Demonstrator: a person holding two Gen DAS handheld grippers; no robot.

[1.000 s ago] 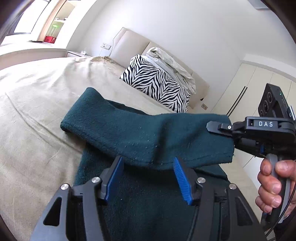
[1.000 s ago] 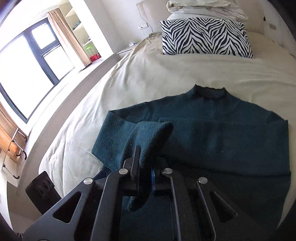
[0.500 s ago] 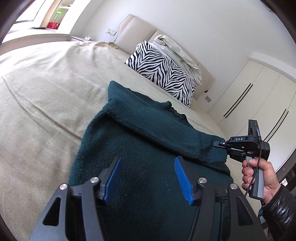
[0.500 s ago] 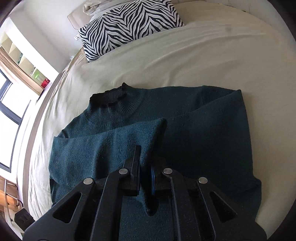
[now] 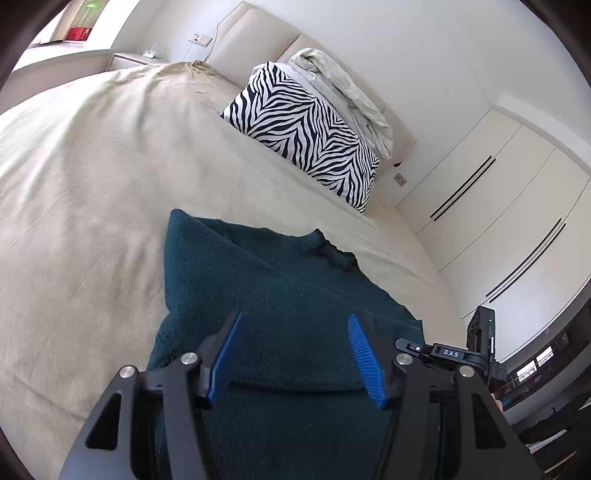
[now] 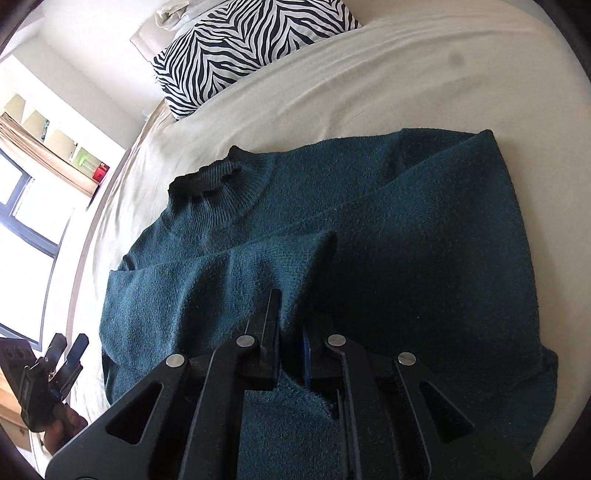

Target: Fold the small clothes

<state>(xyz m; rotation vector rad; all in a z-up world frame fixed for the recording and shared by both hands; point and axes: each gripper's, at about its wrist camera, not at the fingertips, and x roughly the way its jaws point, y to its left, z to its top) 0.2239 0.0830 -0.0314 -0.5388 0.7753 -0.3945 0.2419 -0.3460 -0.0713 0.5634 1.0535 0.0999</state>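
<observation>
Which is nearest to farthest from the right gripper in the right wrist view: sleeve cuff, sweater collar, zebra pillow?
1. Sleeve cuff, clamped in the right gripper, just ahead of the fingers.
2. Sweater collar, ahead and to the left, flat on the bed.
3. Zebra pillow, at the head of the bed, upper left.

A wide bed (image 5: 92, 177) covered with a beige sheet fills most of both views. At its head a zebra-striped pillow (image 5: 306, 140) leans against a padded cream headboard (image 5: 255, 33), with a crumpled pale blanket (image 5: 343, 88) heaped on top of it. White wardrobe doors (image 5: 498, 192) with dark slot handles line the wall beside the bed. A dark-framed window (image 6: 26, 225) with a tan curtain (image 6: 40, 147) stands on the other side.
</observation>
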